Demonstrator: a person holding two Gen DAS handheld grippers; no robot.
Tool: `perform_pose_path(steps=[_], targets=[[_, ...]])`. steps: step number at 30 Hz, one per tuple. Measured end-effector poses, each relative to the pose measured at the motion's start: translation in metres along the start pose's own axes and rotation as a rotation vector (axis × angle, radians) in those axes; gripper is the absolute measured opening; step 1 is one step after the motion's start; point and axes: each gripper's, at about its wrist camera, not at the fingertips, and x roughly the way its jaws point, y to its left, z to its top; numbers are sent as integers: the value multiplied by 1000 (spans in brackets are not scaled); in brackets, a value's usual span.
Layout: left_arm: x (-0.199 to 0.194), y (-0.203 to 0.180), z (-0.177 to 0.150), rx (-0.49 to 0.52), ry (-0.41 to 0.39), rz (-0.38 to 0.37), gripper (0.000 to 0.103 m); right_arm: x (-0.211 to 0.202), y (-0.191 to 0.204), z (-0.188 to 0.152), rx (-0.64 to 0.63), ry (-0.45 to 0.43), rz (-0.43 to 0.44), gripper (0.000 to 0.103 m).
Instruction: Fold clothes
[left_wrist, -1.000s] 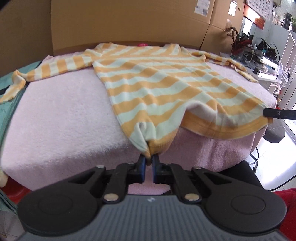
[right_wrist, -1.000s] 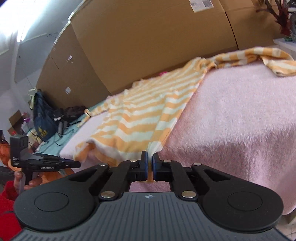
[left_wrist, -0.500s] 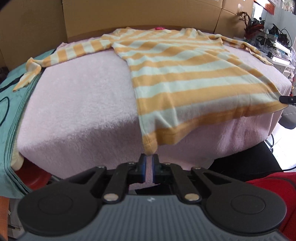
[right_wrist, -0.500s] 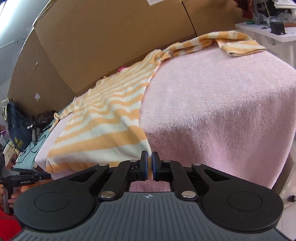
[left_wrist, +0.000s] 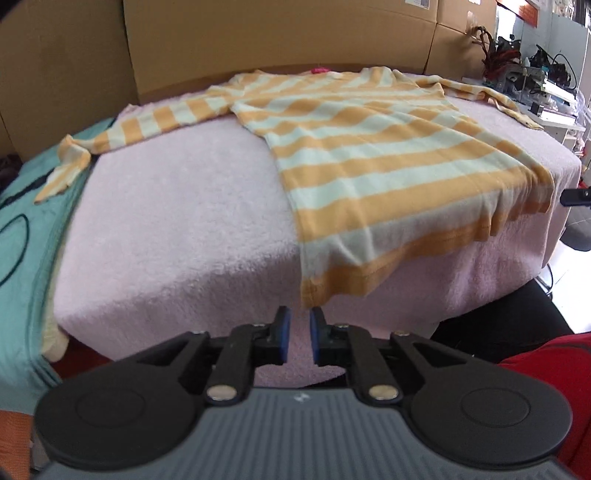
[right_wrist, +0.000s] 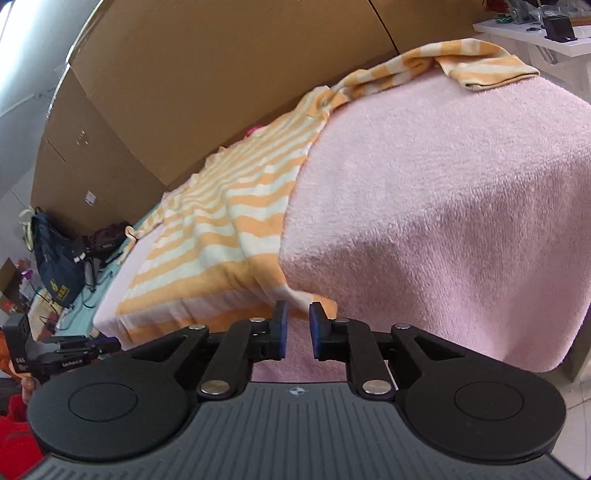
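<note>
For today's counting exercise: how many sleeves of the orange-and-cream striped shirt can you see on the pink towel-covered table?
2. One sleeve stretches left, its cuff hanging over the table edge; the other sleeve runs right, across the far corner of the pink towel-covered table. None seems hidden.

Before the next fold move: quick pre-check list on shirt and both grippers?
1. Left gripper released: ok, open, hem corner just ahead of it, not pinched.
2. Right gripper released: ok, open, other hem corner lies at its tips.
3. Shirt body flat on the pink towel: ok, with slight ripples near the hem.
4. Hem fully on top: not ok, it hangs over the front edge.
5. Sleeves laid out: not ok, left sleeve trails off onto the teal cloth; right sleeve end is bunched.
6. Collar state: cannot tell, too far back.
</note>
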Motion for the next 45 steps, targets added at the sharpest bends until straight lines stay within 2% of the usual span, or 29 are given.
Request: perform_pose_path(steps=[1, 2, 3, 4, 5, 6, 8, 9, 10, 11, 12, 13, 14, 17, 21, 22, 23, 26, 28, 31, 33, 34, 35, 36, 39, 41, 44, 45], targets=[[4, 2, 2, -21, -10, -31, 30, 3, 2, 0, -19, 1, -13, 33], [8, 5, 5, -42, -20, -62, 40, 5, 3, -1, -39, 1, -25, 40], [11, 7, 7, -63, -30, -93, 65, 8, 5, -1, -58, 2, -38, 41], [15, 9, 10, -83, -40, -124, 81, 11, 7, -1, -77, 1, -43, 41], [18, 10, 12, -91, -41, -134, 81, 14, 8, 0, -93, 1, -34, 44], [21, 10, 15, -94, -44, -144, 78, 18, 9, 2, -108, 5, -26, 51], [31, 11, 20, -108, -14, -139, 63, 27, 12, 6, -125, 7, -27, 58], [36, 10, 22, -111, 1, -131, 36, 31, 14, 8, -129, 5, -21, 58], [40, 11, 23, -115, 16, -140, 14, 36, 17, 10, -135, 4, -10, 58], [44, 11, 24, -124, 34, -157, 7, 39, 20, 12, -141, 5, -5, 55], [43, 11, 24, -122, 39, -157, 3, 43, 23, 13, -147, 7, 0, 43], [42, 10, 24, -119, 44, -158, 3, 46, 26, 14, -154, 17, 7, 29], [38, 10, 23, -106, 37, -145, 2, 46, 29, 15, -163, 38, 18, 6], [6, 19, 20, -126, -19, -143, 2, 27, 41, 16, -182, 50, 59, 6], [-43, 25, 22, -114, -121, -155, 2, -14, 48, 25, -174, 15, 192, 5], [-47, 24, 22, -104, -128, -162, 2, -17, 46, 27, -167, 22, 209, 5], [-52, 23, 22, -93, -136, -169, 2, -16, 44, 27, -164, 27, 191, 5], [-26, 27, 18, -95, -57, -151, 2, 4, 32, 25, -124, 94, 115, 5], [-23, 28, 17, -88, -37, -145, 2, 19, 24, 24, -97, 147, 71, 5], [-19, 29, 15, -77, -8, -136, 2, 16, 33, 30, -135, 167, 40, 5], [-20, 25, 19, -51, 4, -126, 2, 10, 45, 36, -205, 176, 2, 5], [-17, 21, 20, -23, 36, -100, 3, 12, 46, 35, -231, 197, -37, 6], [-13, 17, 22, 5, 68, -74, 4, 15, 48, 35, -256, 217, -76, 12], [-4, 15, 21, 23, 115, -33, 7, 18, 48, 33, -278, 240, -108, 15], [17, 21, 6, 21, 247, 54, 23, 32, 35, 17, -300, 318, -187, 16], [26, 25, -4, 18, 317, 117, 24, 33, 32, 13, -315, 345, -259, 21], [24, 29, -12, 34, 381, 222, 41, 20, 38, 20, -336, 310, -287, 22], [25, 26, -3, 34, 351, 212, 42, 16, 45, 29, -326, 273, -253, 22]])
